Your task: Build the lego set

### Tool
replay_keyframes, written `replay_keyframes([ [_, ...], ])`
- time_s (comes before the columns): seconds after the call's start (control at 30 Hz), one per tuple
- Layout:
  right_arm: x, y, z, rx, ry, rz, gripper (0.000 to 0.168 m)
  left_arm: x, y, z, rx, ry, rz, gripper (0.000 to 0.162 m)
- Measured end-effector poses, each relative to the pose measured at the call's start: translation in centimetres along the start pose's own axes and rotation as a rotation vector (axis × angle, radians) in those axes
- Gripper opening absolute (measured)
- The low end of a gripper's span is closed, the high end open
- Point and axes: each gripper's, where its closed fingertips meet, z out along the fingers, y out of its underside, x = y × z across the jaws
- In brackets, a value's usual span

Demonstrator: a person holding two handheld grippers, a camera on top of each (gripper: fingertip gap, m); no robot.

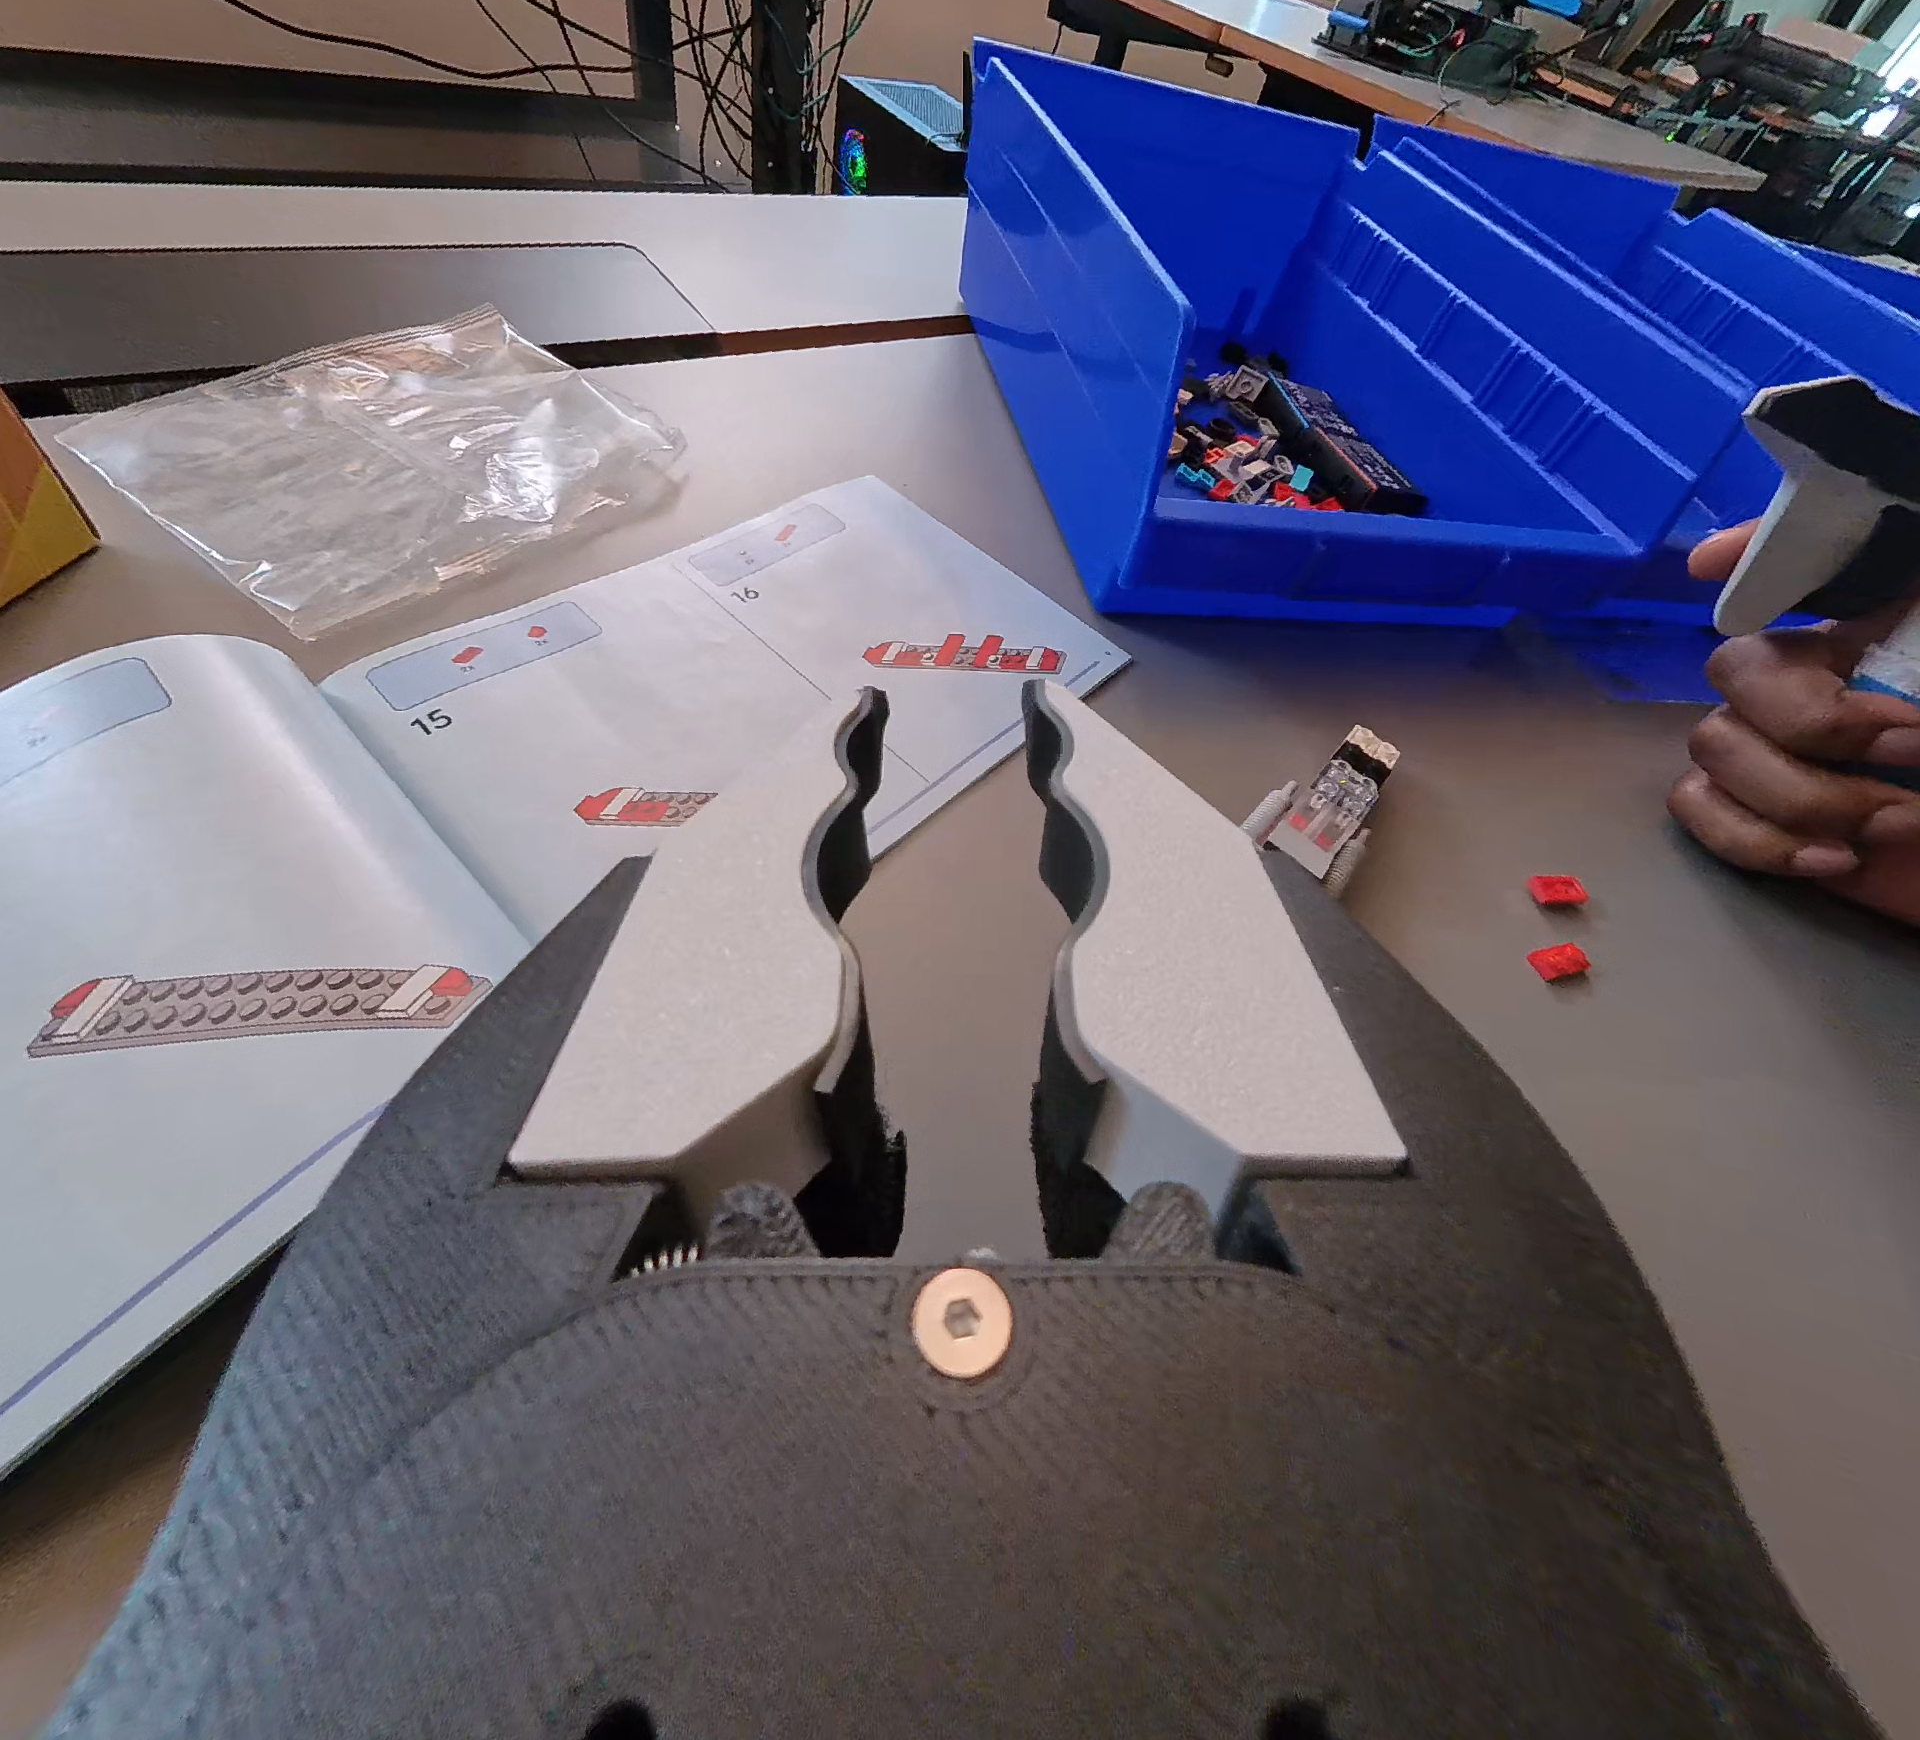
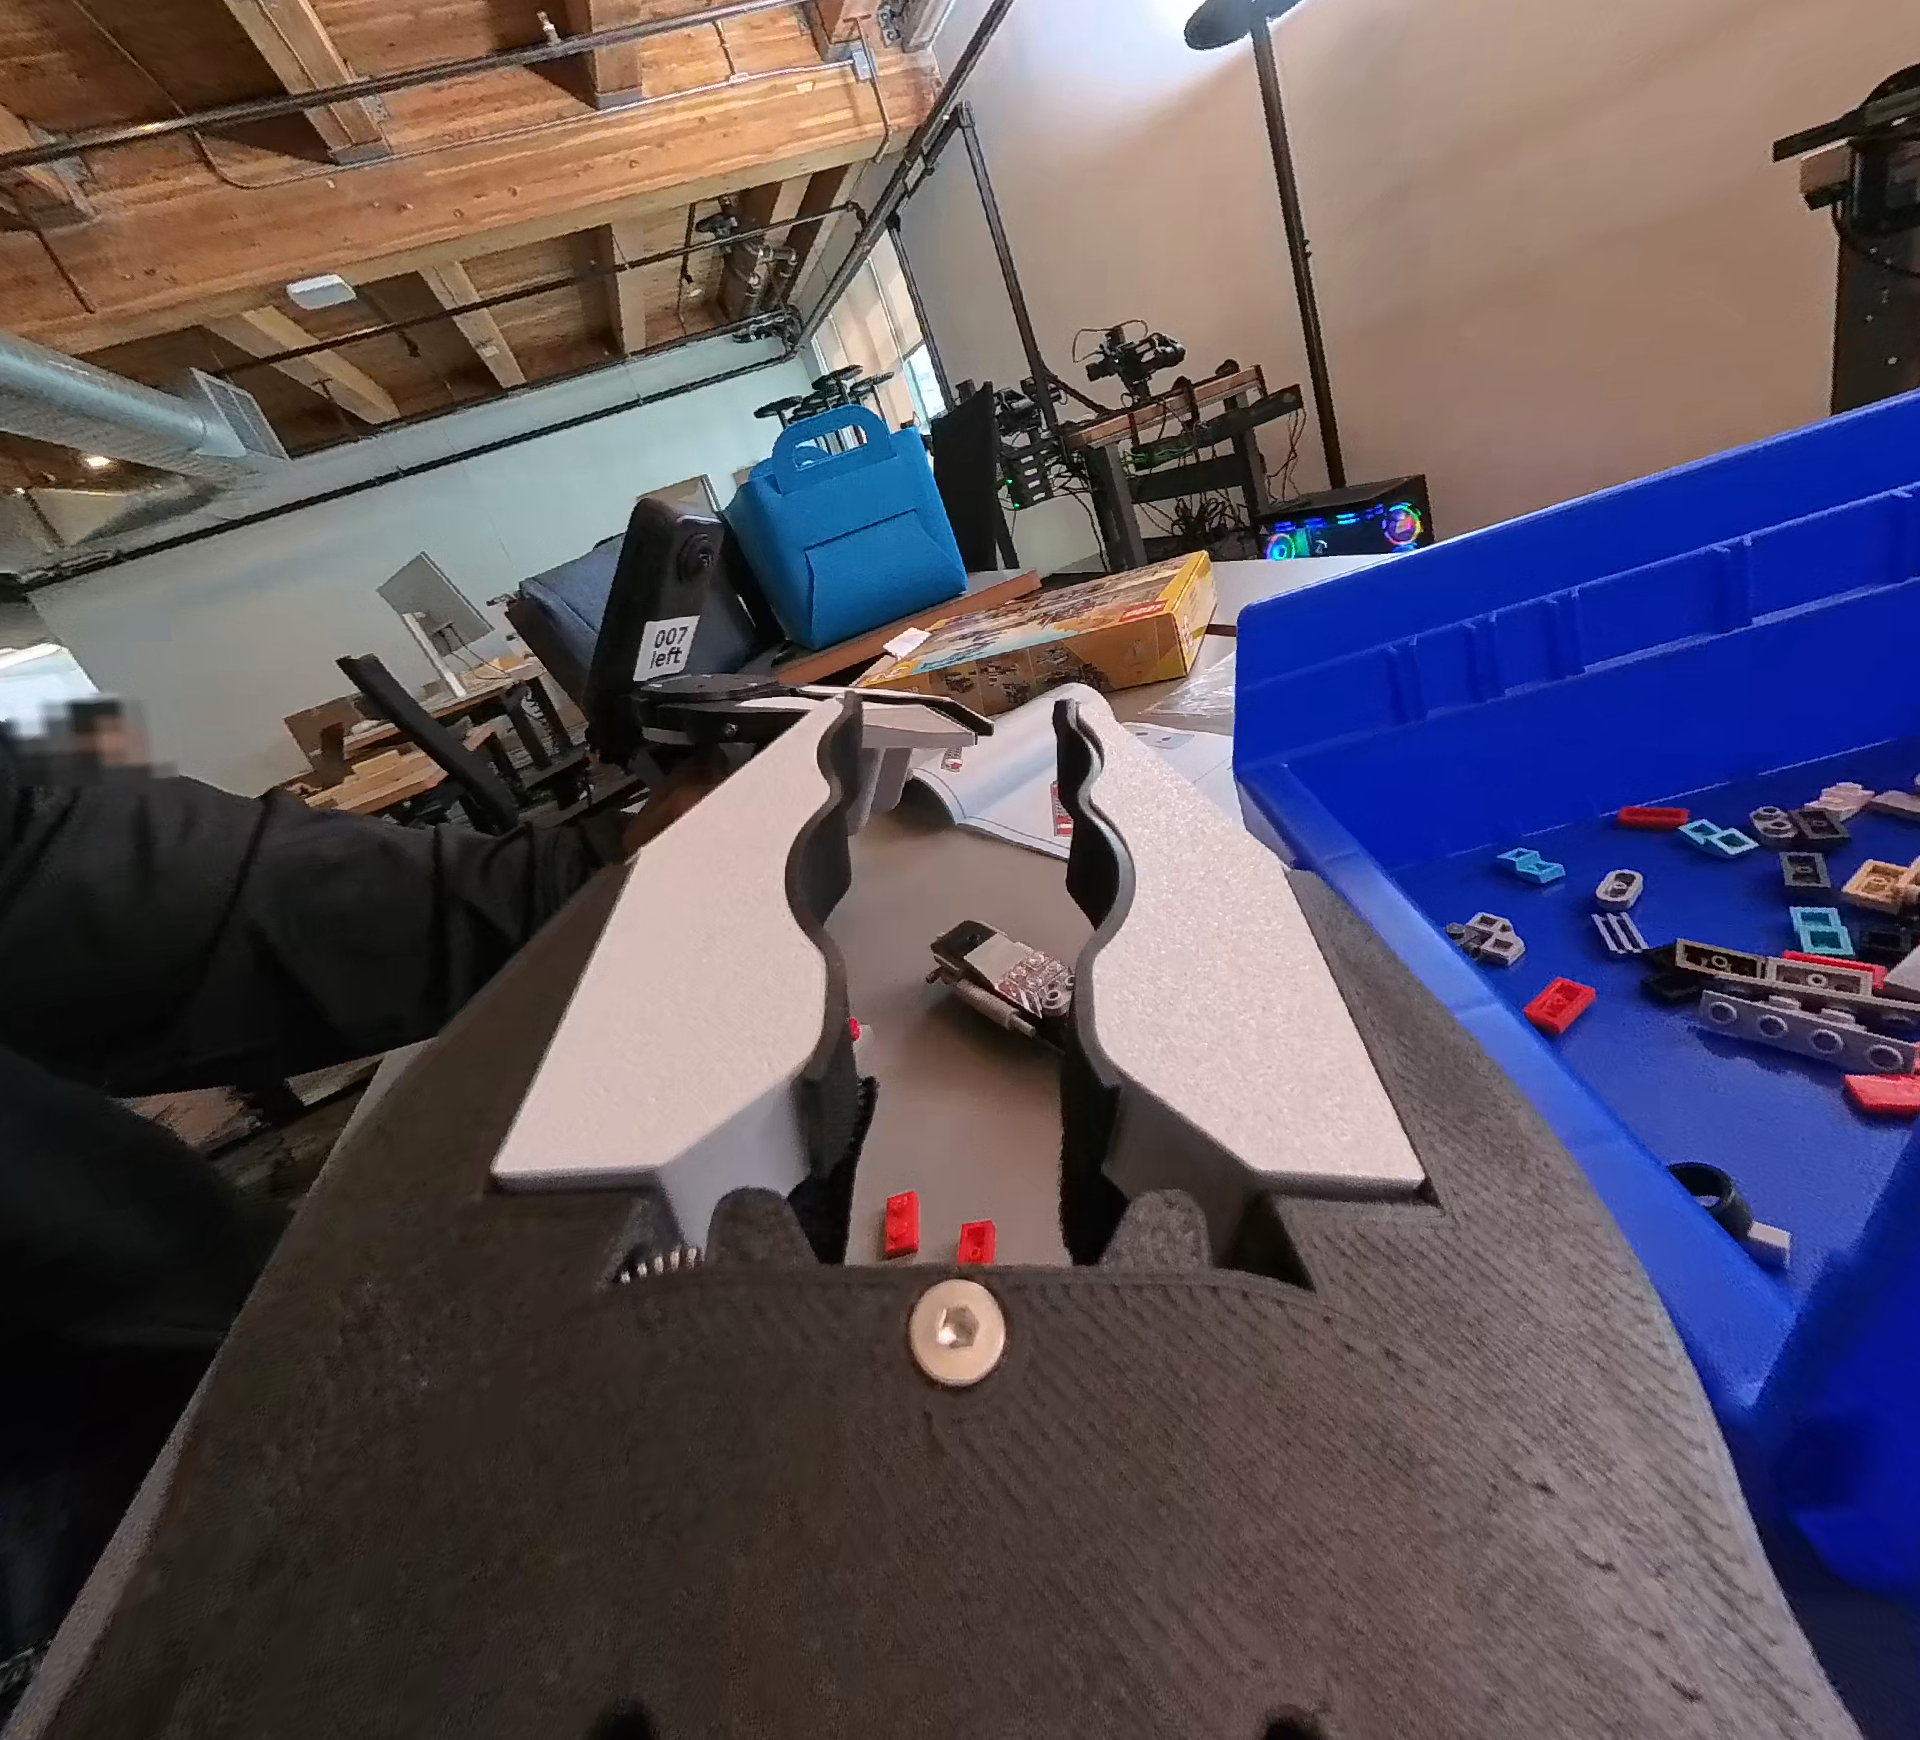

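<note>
My left gripper (image 1: 956, 703) is open and empty, held above the open instruction booklet (image 1: 436, 817) on the grey table. A small grey and clear lego assembly (image 1: 1325, 802) lies on the table just right of its fingers. Two small red plates (image 1: 1558, 927) lie farther right. My right gripper (image 2: 956, 724) is open and empty, tilted upward over the table. Between its fingers I see the same assembly (image 2: 1003, 989) and the two red plates (image 2: 935, 1238) below it. The left gripper (image 2: 831, 714) shows beyond its tips. The right gripper (image 1: 1829, 527) shows at the left wrist view's right edge.
A blue bin (image 1: 1403, 340) with several loose lego pieces (image 1: 1283, 454) stands at the back right; it also shows in the right wrist view (image 2: 1558, 651). A clear plastic bag (image 1: 384, 454) lies behind the booklet. A yellow lego box (image 2: 1060, 641) lies farther back. A hand (image 1: 1808, 786) rests on the table. One gripper's finger ends stand about 20 centimetres off the other's.
</note>
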Motion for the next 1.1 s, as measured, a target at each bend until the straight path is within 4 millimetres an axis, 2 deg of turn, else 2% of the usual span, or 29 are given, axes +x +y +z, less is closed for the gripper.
replay_keyframes([
  [1.1, -0.25, 0.61, 0.39, -0.045, -0.031, 0.024, 0.037, -0.44, 0.58, 0.46, -0.036, -0.048, 0.004, 0.028],
])
